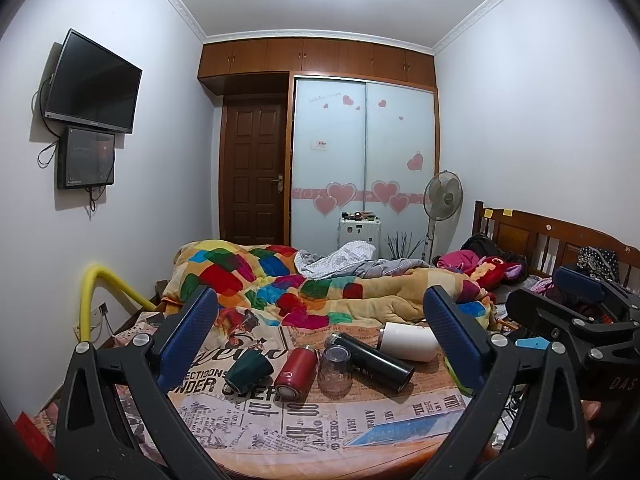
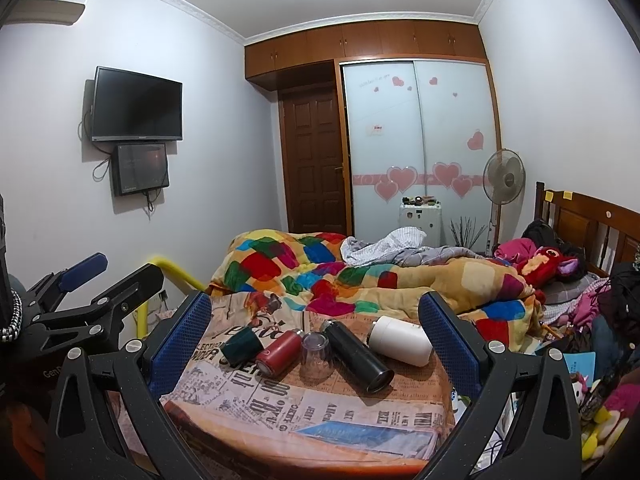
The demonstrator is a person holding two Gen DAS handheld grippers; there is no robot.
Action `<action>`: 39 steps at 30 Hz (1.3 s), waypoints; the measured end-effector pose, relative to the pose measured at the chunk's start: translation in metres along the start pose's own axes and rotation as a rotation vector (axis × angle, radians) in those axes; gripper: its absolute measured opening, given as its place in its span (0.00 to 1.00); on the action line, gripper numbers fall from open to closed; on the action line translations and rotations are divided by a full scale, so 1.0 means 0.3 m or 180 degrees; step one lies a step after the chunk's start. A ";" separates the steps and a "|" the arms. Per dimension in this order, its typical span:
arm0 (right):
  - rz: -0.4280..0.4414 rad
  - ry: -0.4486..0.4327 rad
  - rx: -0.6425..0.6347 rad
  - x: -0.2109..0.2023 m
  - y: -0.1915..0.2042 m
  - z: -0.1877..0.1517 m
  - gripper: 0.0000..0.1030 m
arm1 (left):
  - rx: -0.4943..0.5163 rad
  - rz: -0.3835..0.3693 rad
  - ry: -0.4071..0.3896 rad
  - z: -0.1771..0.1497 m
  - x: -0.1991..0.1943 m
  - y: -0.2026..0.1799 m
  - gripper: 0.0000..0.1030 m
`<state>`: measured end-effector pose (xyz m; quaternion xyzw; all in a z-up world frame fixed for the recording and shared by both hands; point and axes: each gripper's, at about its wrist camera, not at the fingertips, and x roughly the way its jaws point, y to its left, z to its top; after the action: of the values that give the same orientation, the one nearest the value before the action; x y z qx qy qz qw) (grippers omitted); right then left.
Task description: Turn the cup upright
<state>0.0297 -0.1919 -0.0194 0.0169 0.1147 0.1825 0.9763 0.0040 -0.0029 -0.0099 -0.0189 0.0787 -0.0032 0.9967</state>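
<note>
A bed (image 1: 360, 440) covered with a newspaper-print sheet fills the foreground, and five drinking vessels sit together on it. From left to right: a dark green cup (image 1: 248, 374) tipped on its side, a red flask (image 1: 295, 372) lying down, a clear glass cup (image 1: 335, 368) standing upside down on its rim, a black flask (image 1: 370, 358) lying diagonally, and a white bottle (image 1: 408, 342) on its side. The clear cup touches the red flask and the black flask; its glass is hard to make out against the print. The left gripper (image 1: 320, 332) and the right gripper (image 2: 316, 330) both hover above the near edge of the bed with jaws spread wide and holding nothing; each frames the whole group of vessels between its blue pads. Behind lies a rumpled patchwork quilt (image 1: 280, 280). The right edge of the left view shows the other gripper, partly cut off. Clutter at the far right is too jumbled to identify.
</note>
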 end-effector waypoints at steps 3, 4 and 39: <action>0.0001 0.0004 0.0003 0.001 -0.003 -0.006 1.00 | -0.0001 0.0002 0.0005 -0.005 0.000 0.004 1.00; 0.0003 0.0004 0.0002 0.001 -0.004 -0.009 1.00 | -0.0001 0.0007 0.0003 -0.007 0.000 0.006 1.00; -0.0002 0.0009 -0.0007 0.001 0.001 -0.004 1.00 | -0.0026 0.0044 0.0023 0.001 0.009 0.027 1.00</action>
<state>0.0297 -0.1916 -0.0206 0.0156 0.1159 0.1824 0.9762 0.0067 0.0052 -0.0104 -0.0225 0.0824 0.0040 0.9963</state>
